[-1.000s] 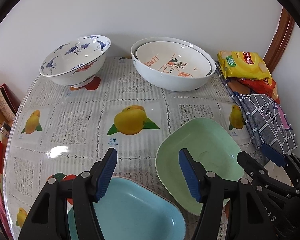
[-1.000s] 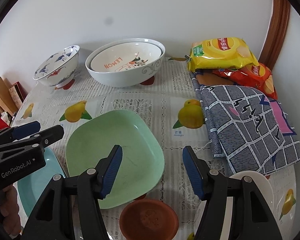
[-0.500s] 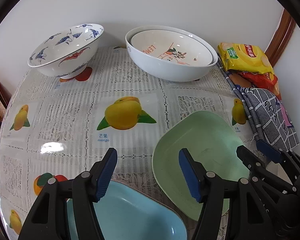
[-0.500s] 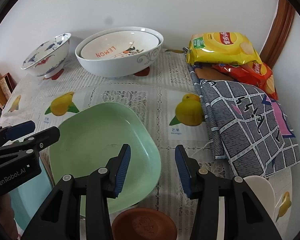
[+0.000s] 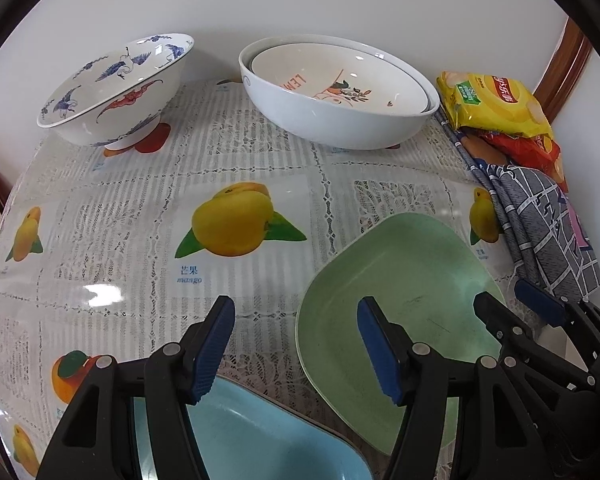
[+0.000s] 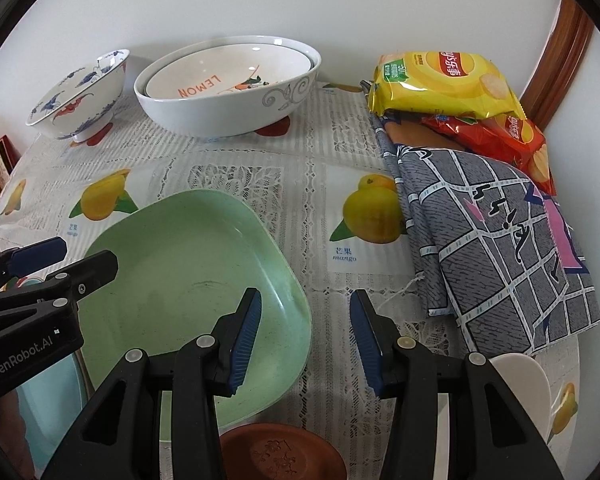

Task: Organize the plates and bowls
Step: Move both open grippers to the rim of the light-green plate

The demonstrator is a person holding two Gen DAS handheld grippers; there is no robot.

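Right gripper [image 6: 305, 338] poised over green plate [image 6: 188, 276] right edge, fingers parted, holding nothing. Left gripper [image 5: 294, 344] left of green plate, above blue plate [image 5: 260, 440], fingers wide apart, empty.

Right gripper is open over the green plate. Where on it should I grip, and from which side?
Take the green plate by its near right edge, just under the open right gripper. The plate is shallow with an upturned rim, so one finger probably fits inside and one outside. Come from the mango-print side, where bare tablecloth leaves room; the left gripper crowds the far-left corner.
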